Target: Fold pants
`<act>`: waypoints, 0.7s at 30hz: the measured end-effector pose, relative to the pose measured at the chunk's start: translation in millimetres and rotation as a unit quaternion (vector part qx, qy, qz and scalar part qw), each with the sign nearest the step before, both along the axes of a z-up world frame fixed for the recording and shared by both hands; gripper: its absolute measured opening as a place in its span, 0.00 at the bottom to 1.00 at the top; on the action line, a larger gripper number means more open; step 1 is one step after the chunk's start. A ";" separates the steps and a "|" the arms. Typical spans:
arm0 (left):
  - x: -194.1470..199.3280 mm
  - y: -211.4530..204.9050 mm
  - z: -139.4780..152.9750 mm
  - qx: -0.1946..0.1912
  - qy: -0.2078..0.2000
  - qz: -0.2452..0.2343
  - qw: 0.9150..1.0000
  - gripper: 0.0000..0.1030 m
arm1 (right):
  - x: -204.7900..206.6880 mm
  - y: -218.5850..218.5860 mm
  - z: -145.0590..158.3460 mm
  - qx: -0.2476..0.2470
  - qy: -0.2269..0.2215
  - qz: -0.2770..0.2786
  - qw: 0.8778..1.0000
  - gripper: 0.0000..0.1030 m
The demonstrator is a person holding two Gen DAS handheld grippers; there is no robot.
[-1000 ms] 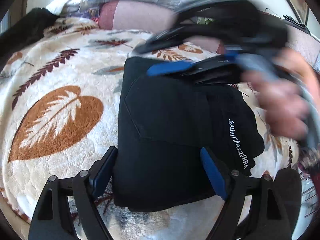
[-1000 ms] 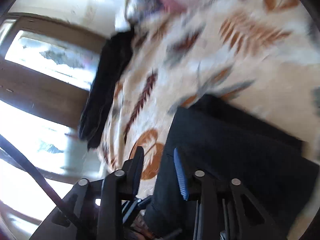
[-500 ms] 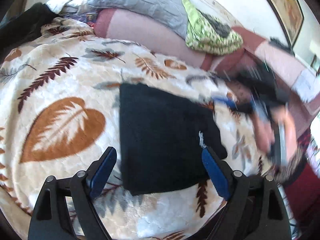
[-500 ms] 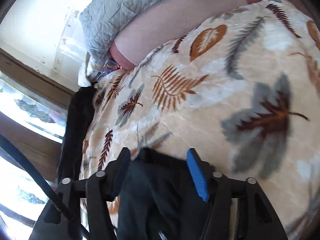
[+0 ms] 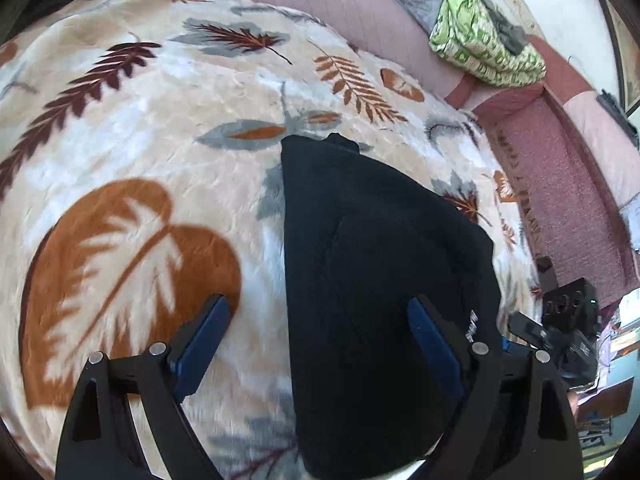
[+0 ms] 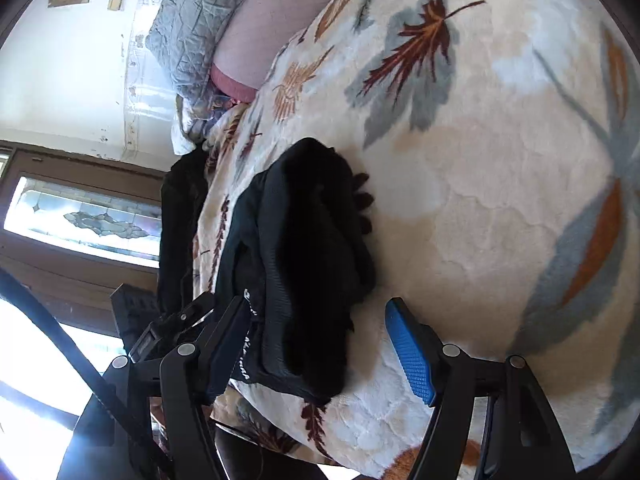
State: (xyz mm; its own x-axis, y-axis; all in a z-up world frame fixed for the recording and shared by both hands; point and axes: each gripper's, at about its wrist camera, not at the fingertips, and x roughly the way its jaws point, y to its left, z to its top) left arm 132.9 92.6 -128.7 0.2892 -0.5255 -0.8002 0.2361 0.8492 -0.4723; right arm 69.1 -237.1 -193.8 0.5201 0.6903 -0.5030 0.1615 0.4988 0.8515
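Black fabric pants (image 5: 380, 280), folded compact, lay at centre of leaf-print fleece blanket (image 5: 160, 128). Left gripper (image 5: 316, 344) gaped empty above them; right gripper (image 6: 316, 344), jaws just opened, held nothing, apparently released.

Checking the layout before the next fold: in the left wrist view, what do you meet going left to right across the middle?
Big brown leaf print on the blanket → folded black pants → maroon sofa.

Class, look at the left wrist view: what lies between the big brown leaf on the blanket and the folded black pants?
Only bare blanket: pale plush lies between the brown leaf and the black pants, nothing on it.
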 end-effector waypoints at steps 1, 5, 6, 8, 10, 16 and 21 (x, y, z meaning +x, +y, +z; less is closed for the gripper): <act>6.5 -3.7 0.5 0.002 -0.004 -0.001 1.000 0.87 | 4.2 3.3 0.4 0.002 -0.003 0.005 1.000 0.73; 25.4 -18.9 -3.0 0.007 0.007 -0.023 1.000 0.87 | 18.3 18.9 0.8 0.001 -0.014 0.038 0.999 0.73; 28.7 -21.9 -3.6 0.010 0.005 -0.027 1.000 0.89 | 20.9 23.0 0.3 0.000 -0.016 0.043 0.999 0.73; 32.9 -30.5 -5.8 0.017 0.000 -0.038 0.999 0.96 | 25.5 30.7 0.1 -0.008 -0.020 0.046 0.999 0.73; 37.9 -39.0 -8.9 0.023 -0.003 -0.047 0.999 1.00 | 29.5 35.3 1.2 -0.014 -0.021 0.043 0.999 0.74; 43.1 -53.7 -8.1 0.045 -0.009 -0.059 0.997 0.91 | 40.4 53.3 4.8 -0.044 -0.037 0.040 0.998 0.74; 24.9 -59.3 7.9 0.044 -0.045 -0.070 0.996 0.39 | 38.7 74.1 13.8 -0.120 -0.052 0.035 0.991 0.45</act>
State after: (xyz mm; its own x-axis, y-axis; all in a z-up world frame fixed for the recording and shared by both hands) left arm 157.8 33.3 -120.9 0.2909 -0.4941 -0.8193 0.3936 0.8423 -0.3682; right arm 107.8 -163.1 -180.0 0.5327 0.5941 -0.6027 0.0364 0.6954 0.7177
